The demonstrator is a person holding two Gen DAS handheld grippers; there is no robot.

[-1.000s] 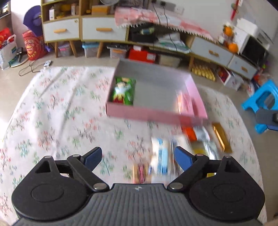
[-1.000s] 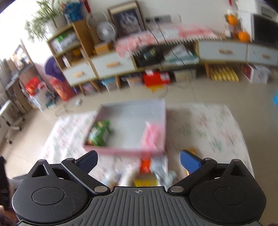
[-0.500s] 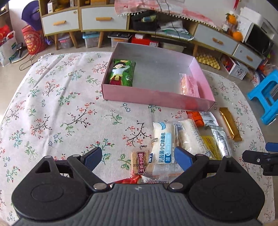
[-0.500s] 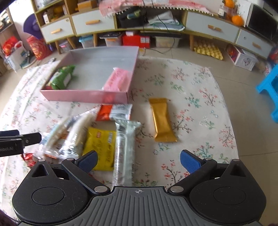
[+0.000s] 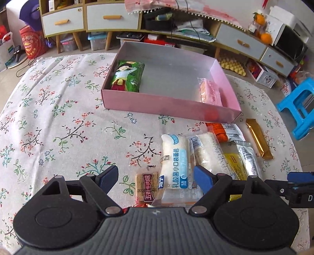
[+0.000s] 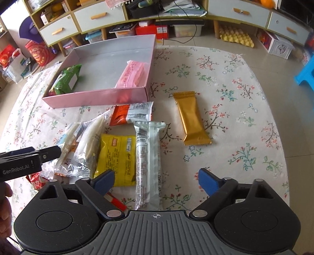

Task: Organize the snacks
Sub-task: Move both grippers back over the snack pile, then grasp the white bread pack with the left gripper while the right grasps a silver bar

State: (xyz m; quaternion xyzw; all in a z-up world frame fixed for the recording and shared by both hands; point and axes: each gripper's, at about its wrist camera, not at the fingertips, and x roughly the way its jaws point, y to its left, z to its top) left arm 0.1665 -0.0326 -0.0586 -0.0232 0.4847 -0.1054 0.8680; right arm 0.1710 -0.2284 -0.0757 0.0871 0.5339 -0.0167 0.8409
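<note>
A pink box [image 5: 172, 107] [image 6: 94, 97] on the floral cloth holds a green snack pack [image 5: 128, 78] [image 6: 67, 79] and a pink pack [image 5: 211, 93] [image 6: 132, 73]. In front of it lie loose snacks: two white bread packs [image 5: 174, 164] [image 6: 86, 145], a small brown pack [image 5: 147, 186], an orange-white pack [image 6: 132, 113], a yellow pack [image 6: 117, 155], a silver bar [image 6: 148, 162] and a gold bar [image 6: 192, 117] [image 5: 259, 141]. My left gripper [image 5: 156, 179] is open and empty over the bread packs. My right gripper [image 6: 156, 177] is open and empty over the silver bar.
A blue stool [image 5: 298, 106] stands right of the table. A low cabinet with drawers [image 5: 111, 17] and floor clutter lie beyond the far edge. The cloth-covered table [image 5: 49, 117] drops off on all sides. A red item [image 6: 117, 202] lies under my right gripper.
Both grippers have tilted down and come lower and closer over the loose snacks. The views have sharpened from blurred to steady. Both stay open and empty.
</note>
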